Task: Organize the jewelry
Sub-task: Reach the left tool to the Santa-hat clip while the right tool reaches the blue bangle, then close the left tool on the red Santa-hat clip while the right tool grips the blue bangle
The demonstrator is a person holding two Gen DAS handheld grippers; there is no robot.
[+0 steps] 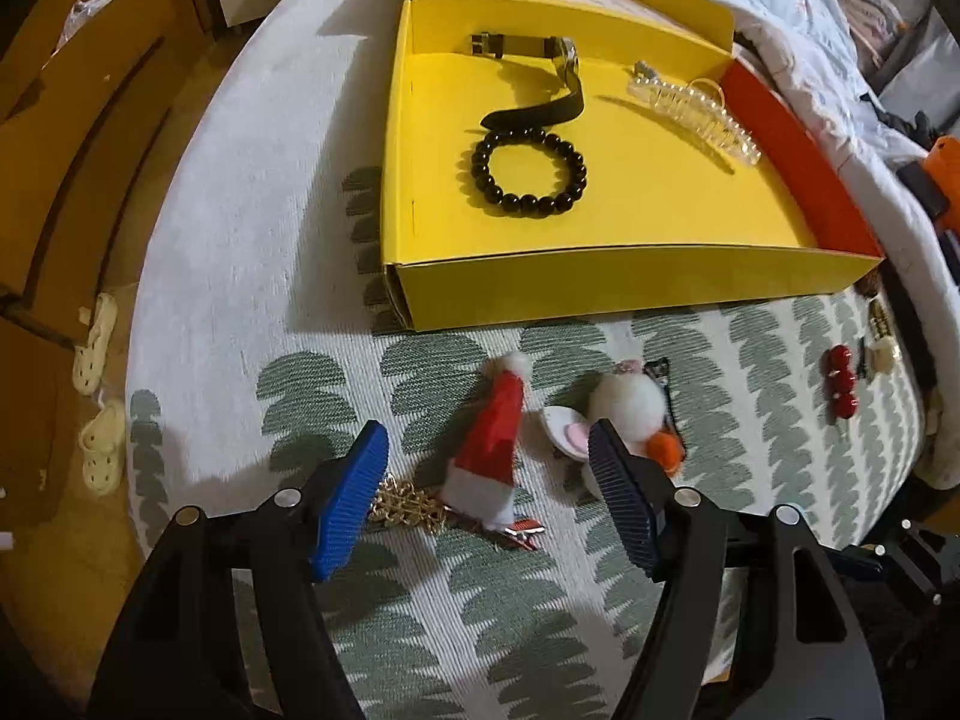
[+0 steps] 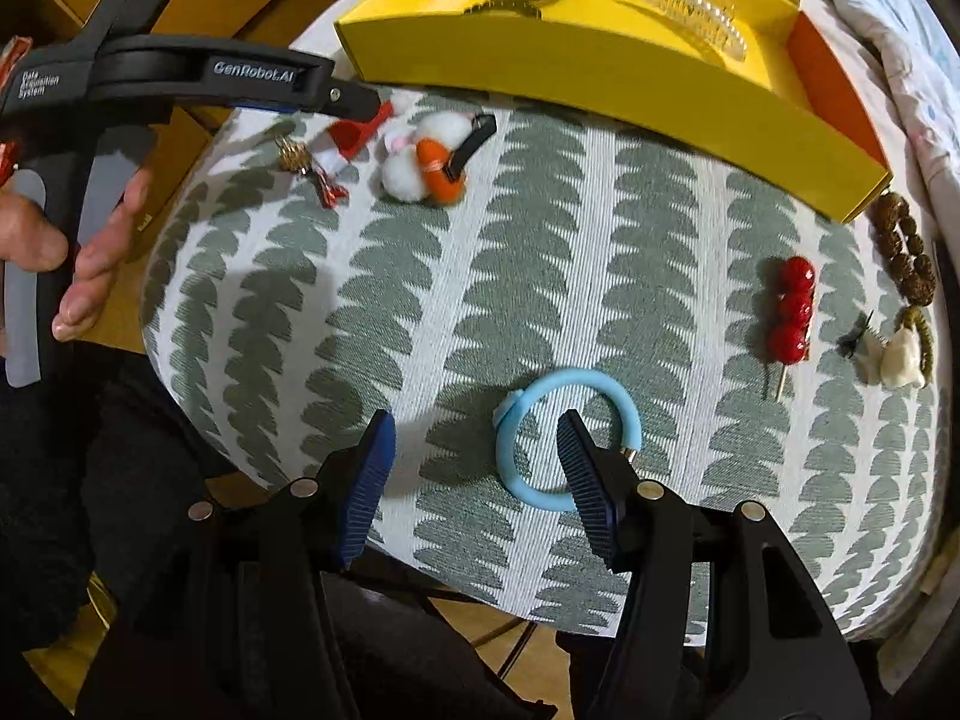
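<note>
Both wrist cameras look steeply down, close over the patterned cloth (image 1: 600, 570) — sharing the yellow box (image 1: 630, 282) and Santa-hat clip (image 2: 354, 135).

Warm indoor light falls from above, strong on the yellow box (image 1: 576, 288), whose floor looks nearly overexposed. Objects throw soft dark shadows to the left across the patterned cloth (image 2: 600, 252). Both fisheye views bend straight edges hard and darken toward black at the corners. The right wrist view is slightly smeared along its top, probably motion blur; elsewhere focus is fair.
</note>
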